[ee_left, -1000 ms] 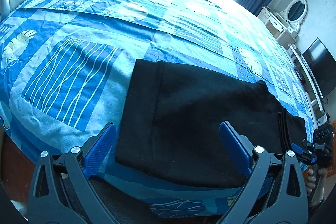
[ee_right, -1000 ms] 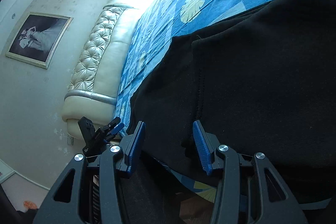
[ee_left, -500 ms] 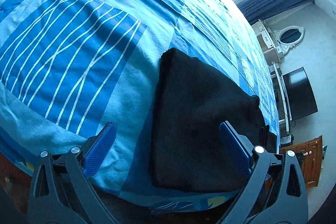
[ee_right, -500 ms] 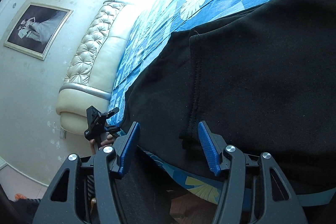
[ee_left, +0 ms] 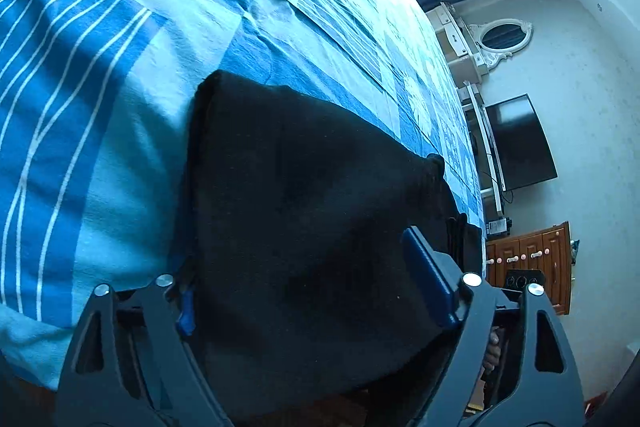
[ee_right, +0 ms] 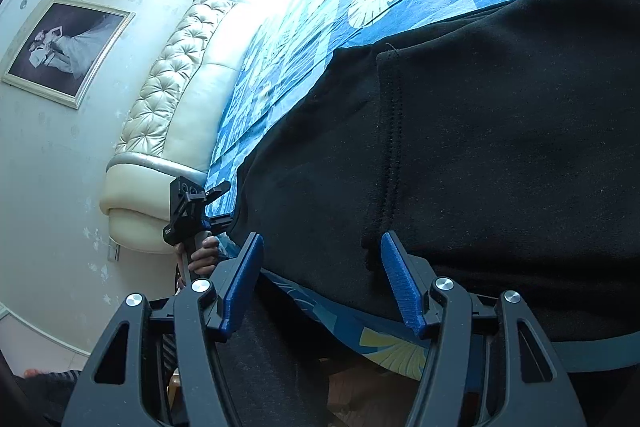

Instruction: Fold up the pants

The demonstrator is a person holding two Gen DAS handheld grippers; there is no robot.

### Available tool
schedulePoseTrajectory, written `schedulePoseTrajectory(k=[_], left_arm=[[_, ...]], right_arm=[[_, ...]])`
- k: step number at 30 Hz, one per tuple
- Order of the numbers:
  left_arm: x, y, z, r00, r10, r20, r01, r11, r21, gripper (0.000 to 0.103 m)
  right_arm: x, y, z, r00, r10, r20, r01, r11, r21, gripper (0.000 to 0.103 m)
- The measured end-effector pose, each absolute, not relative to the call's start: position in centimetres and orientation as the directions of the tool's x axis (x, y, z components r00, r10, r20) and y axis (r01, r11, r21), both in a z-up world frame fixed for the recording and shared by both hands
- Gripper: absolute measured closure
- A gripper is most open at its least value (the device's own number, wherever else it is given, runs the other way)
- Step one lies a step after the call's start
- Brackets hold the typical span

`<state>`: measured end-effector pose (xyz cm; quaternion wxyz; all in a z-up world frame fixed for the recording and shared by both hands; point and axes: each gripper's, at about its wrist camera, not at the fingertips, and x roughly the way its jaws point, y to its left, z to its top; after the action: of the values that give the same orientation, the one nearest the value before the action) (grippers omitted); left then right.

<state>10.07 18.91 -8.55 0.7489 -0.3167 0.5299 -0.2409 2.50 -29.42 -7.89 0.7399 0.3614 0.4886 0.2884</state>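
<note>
Black pants lie folded flat on the blue patterned bedspread, near its front edge. My left gripper is open and straddles the near left corner of the pants, with the cloth between its two blue pads. In the right wrist view the pants fill the right half, with a stitched seam running down to the near edge. My right gripper is open at that edge, its right pad beside the seam end. The left gripper shows there too, held in a hand at the far corner.
A padded cream headboard stands at the far end of the bed. A framed picture hangs on the wall. A TV, a white dresser with oval mirror and a wooden cabinet stand past the bed.
My left gripper has moved forward and down onto the pants' left corner, so cloth now sits between its pads. My right gripper has opened wider and shifted slightly along the near edge.
</note>
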Motion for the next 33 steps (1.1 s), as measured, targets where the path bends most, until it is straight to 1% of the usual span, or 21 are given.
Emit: schedulePoseTrajectory(k=[2,5,8,13,21,26,29,31,33], left_arm=[[10.4,18.2,-9.1,0.298,-0.71,-0.638,0.025,0.674,-0.738,0.059],[10.8,18.0,-9.7,0.283,-0.726,-0.626,0.003,0.654,-0.757,0.075],[10.6,18.2,-9.4,0.288,-0.738,-0.611,-0.01,0.635,-0.772,0.084],[10.2,17.4,-6.6,0.32,-0.714,-0.623,0.028,0.664,-0.747,0.086],[10.5,12.9,0.4,0.346,-0.696,-0.629,0.104,0.695,-0.712,0.086],[10.5,7.6,4.4,0.33,-0.682,-0.653,0.171,0.723,-0.669,0.086],[10.3,3.1,6.5,0.327,-0.658,-0.678,0.256,0.753,-0.607,0.086],[10.2,-0.3,7.5,0.321,-0.645,-0.693,0.315,0.763,-0.565,0.086],[10.3,-3.6,7.6,0.298,-0.647,-0.702,0.353,0.758,-0.549,0.086]], right_arm=[[2.3,-29.3,-7.7,0.362,0.769,-0.526,-0.077,0.587,0.806,0.042],[1.9,-29.4,-7.6,0.378,0.755,-0.535,-0.071,0.6,0.797,0.042],[1.5,-29.8,-7.4,0.406,0.725,-0.556,-0.062,0.628,0.775,0.042],[1.1,-30.7,-7.3,0.453,0.707,-0.543,-0.029,0.621,0.783,0.042],[0.8,-30.7,-7.0,0.472,0.698,-0.538,-0.022,0.62,0.785,0.042],[0.4,-31.0,-7.1,0.48,0.7,-0.528,-0.011,0.607,0.795,0.041],[-0.1,-31.6,-7.1,0.49,0.697,-0.524,-0.004,0.603,0.798,0.041],[-0.6,-32.2,-7.1,0.502,0.691,-0.52,-0.001,0.602,0.798,0.041],[-1.1,-32.7,-7.0,0.515,0.684,-0.516,0.004,0.601,0.8,0.041]])
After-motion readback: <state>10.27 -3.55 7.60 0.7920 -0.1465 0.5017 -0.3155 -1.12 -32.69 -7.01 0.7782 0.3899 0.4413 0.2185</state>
